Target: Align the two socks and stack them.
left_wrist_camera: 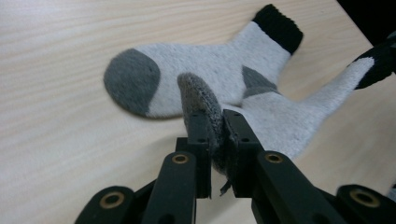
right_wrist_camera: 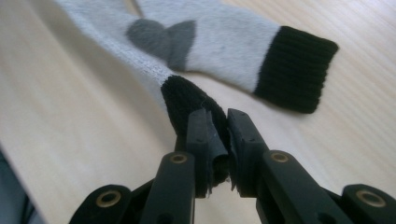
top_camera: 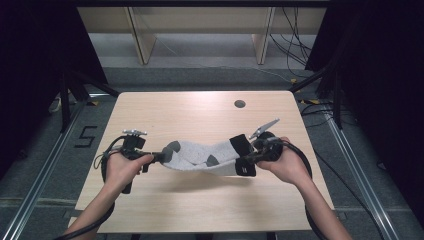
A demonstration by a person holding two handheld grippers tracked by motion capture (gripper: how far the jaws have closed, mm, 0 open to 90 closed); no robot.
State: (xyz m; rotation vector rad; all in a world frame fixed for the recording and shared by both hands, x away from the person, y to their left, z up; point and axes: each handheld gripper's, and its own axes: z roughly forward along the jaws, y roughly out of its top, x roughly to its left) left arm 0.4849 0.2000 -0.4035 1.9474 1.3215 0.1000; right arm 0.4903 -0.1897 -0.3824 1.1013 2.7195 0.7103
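A: Beyond our left gripper [left_wrist_camera: 215,133], its view shows a second sock [left_wrist_camera: 205,77] lying flat on the wooden table [left_wrist_camera: 56,93]; from above the two socks merge.

B: We pinch the held sock [top_camera: 220,167] at both ends: left jaws clamp its fuzzy grey toe, right gripper [right_wrist_camera: 218,135] clamps its ribbed black cuff.

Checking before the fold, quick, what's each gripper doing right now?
Left gripper: shut on the held sock, at its grey toe.
Right gripper: shut on its black cuff.
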